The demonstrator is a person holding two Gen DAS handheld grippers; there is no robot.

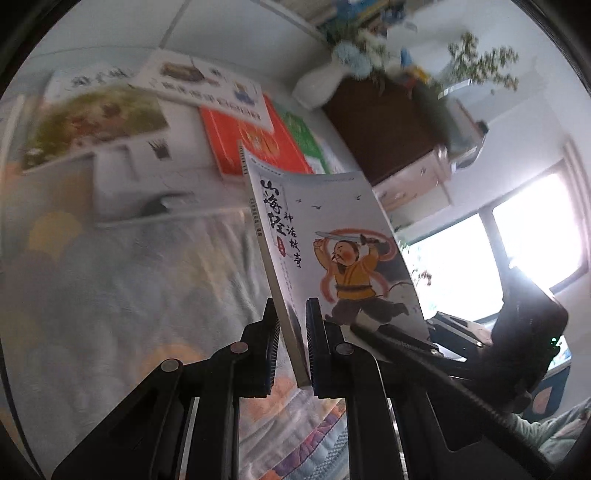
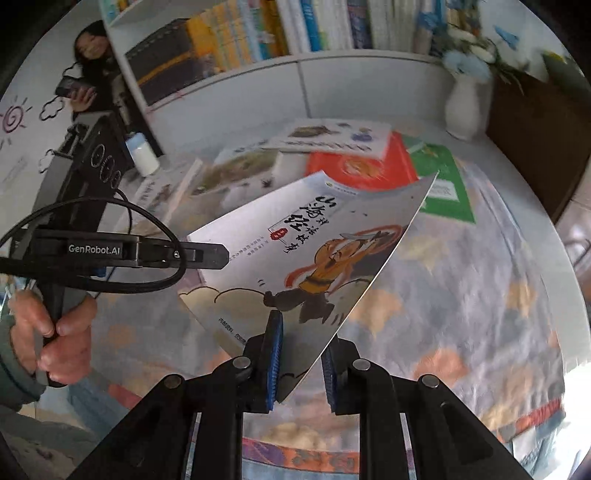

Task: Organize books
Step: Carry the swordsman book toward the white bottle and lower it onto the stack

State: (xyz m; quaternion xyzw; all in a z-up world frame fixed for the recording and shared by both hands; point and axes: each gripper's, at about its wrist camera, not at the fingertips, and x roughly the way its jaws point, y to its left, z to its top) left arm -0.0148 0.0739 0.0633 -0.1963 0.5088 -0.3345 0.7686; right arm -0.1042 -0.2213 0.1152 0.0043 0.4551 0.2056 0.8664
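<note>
A thin grey book [image 1: 332,240] with a running figure in yellow on its cover is held up off the table by both grippers. My left gripper [image 1: 291,306] is shut on its spine edge near the bottom. My right gripper [image 2: 301,332] is shut on the book [image 2: 314,251] at its lower corner, with the cover tilted. In the right wrist view the left gripper [image 2: 218,256] comes in from the left at the book's edge, with a hand [image 2: 62,332] on its handle. The left wrist view shows the right gripper [image 1: 369,334] at the book's lower right corner.
Several books lie on the cloth-covered table behind: a red book [image 2: 362,166], a green book [image 2: 443,181], a white book [image 1: 207,85] and a picture book [image 1: 96,118]. A white vase [image 2: 463,107] stands by a brown cabinet [image 1: 380,125]. A filled bookshelf [image 2: 295,29] is at the back, a person [image 2: 88,55] at far left.
</note>
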